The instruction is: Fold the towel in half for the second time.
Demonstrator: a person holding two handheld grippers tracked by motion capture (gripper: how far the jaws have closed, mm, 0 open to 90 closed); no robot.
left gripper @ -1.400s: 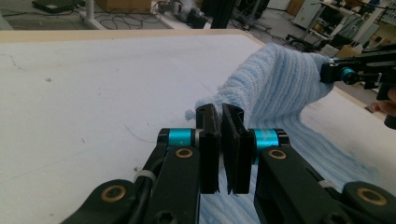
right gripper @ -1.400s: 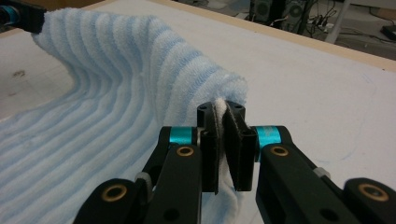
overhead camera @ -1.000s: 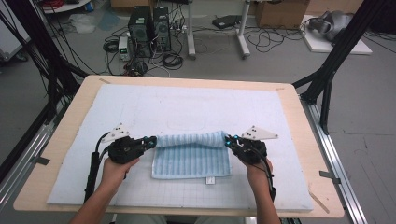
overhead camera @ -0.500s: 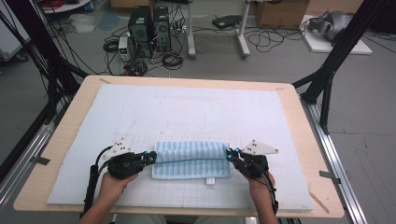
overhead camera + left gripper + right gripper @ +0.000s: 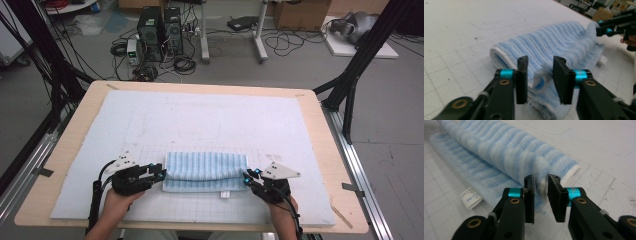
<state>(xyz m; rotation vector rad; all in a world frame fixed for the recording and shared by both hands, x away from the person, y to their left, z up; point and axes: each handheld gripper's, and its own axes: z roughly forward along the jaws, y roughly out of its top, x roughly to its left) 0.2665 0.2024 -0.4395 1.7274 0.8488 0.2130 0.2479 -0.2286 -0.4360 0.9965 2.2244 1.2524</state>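
Two claws, left claw (image 5: 159,173) and right claw (image 5: 248,176), just spreading, flank the folded towel's (image 5: 205,167) ends.

Towel (image 5: 206,171): light blue w/ white ribbed stripes, terry, white hem. Folded over lengthwise into a long band, upper layer doubled back on the lower one; lower layer sticks out along the near edge. Lies flat on the white gridded mat at the near-centre of the worktop, long axis running left-right. Small white care label (image 5: 225,193) pokes out from the near edge, right of middle. Left end (image 5: 506,53) shows a rounded fold w/ white hem; right end corner (image 5: 571,168) lies on the mat, slightly fluffed.
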